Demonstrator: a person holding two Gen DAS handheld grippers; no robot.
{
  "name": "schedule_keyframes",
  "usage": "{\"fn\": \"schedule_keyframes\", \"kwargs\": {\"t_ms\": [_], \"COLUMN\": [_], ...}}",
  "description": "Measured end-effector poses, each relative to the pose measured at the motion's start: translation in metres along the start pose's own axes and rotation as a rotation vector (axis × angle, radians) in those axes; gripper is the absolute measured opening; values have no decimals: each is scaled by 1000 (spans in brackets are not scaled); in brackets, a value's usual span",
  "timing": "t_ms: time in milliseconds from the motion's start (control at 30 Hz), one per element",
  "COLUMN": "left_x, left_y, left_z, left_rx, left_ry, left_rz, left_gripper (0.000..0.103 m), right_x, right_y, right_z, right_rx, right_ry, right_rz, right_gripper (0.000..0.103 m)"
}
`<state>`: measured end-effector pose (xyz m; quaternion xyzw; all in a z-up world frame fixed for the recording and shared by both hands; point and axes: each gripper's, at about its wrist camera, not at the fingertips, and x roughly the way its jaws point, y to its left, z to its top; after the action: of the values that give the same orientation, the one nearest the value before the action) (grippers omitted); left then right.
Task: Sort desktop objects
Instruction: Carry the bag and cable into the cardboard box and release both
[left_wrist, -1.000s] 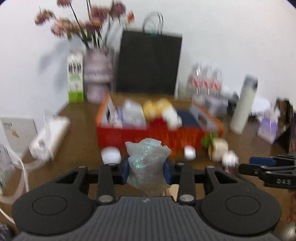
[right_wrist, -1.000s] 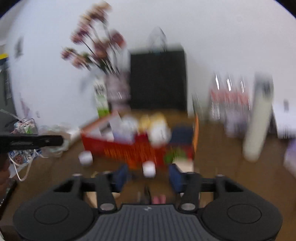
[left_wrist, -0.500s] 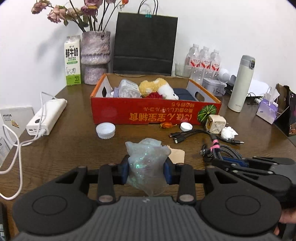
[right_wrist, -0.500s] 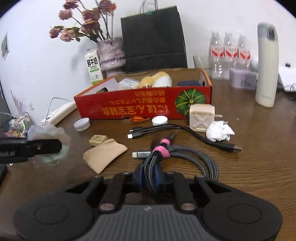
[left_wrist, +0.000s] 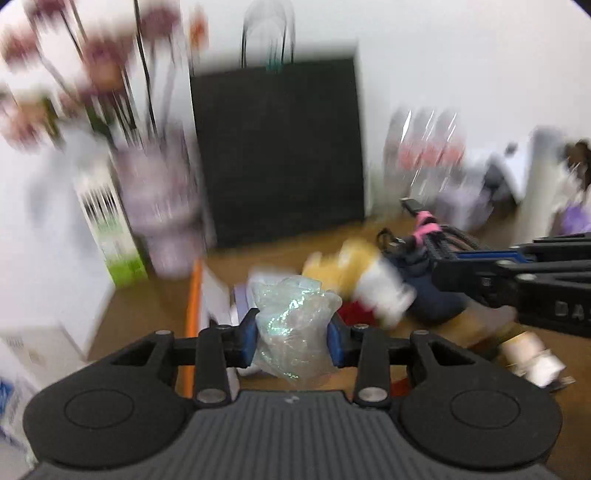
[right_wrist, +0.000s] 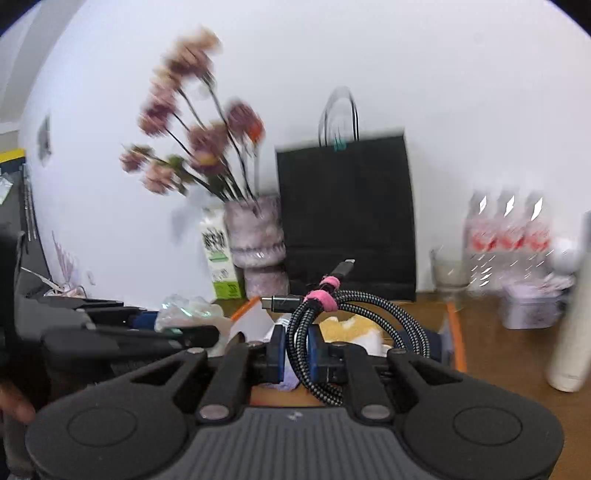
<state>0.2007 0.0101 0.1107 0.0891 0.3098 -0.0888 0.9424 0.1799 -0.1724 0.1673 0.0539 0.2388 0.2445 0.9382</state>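
My left gripper (left_wrist: 291, 338) is shut on a crumpled clear plastic bag (left_wrist: 293, 325), held in the air above the orange cardboard box (left_wrist: 194, 295). My right gripper (right_wrist: 297, 352) is shut on a coiled braided cable (right_wrist: 354, 306) tied with pink straps (right_wrist: 321, 297), also raised over the box. In the left wrist view the right gripper (left_wrist: 443, 258) comes in from the right with the cable bundle (left_wrist: 428, 232) above a yellow and white plush toy (left_wrist: 369, 277). In the right wrist view the left gripper (right_wrist: 177, 325) and its bag (right_wrist: 188, 312) show at the left.
A black paper bag (right_wrist: 347, 218), a vase of flowers (right_wrist: 256, 240) and a milk carton (right_wrist: 219, 258) stand behind the box. Water bottles (right_wrist: 509, 229) and a white flask (right_wrist: 570, 332) stand at the right. A white charger (left_wrist: 532, 354) lies on the table.
Both grippers have lifted off the table and moved forward over the box. The right gripper carries the cable coil up with it; the left still holds the bag.
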Motion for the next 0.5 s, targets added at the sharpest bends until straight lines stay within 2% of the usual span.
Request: {"fn": "schedule_keyframes", "kwargs": {"t_ms": [33,100,200,300,333,400,433,467,500], "left_x": [17,35,35,25,19,3,-7,-24,-39], "left_y": [3,8,8,4,3,6,7,6,4], "left_z": [-2,-8,-20,-23,-23,-21,-22,-28,-36], "left_rx": [-23,-60,-70,-36,-39,-67,-103,-154,-185], "left_ry": [54,88,63,30,17,7,-6,-39,-73], "left_rz": [-3,-19,-25,-15,-10,29,70,109,119], "left_gripper": [37,39,45,60,67,71,76,80,85], "right_x": [25,61,89,92,86,67,53,37,21], "right_y": [-5,-10,-12,-15,-17,-20,-20,-20,-21], "right_z": [-1,-9,-22,-29,-28,-22,-18,-17,-17], "right_rx": [36,64,97,130,132,122,103,83,67], "right_ry": [52,131,225,279,279,266,252,229,185], "right_rz": [-5,-10,17,3,-4,-32,-59,-98,-134], "right_gripper": [11,11,14,21,27,43,58,67,70]}}
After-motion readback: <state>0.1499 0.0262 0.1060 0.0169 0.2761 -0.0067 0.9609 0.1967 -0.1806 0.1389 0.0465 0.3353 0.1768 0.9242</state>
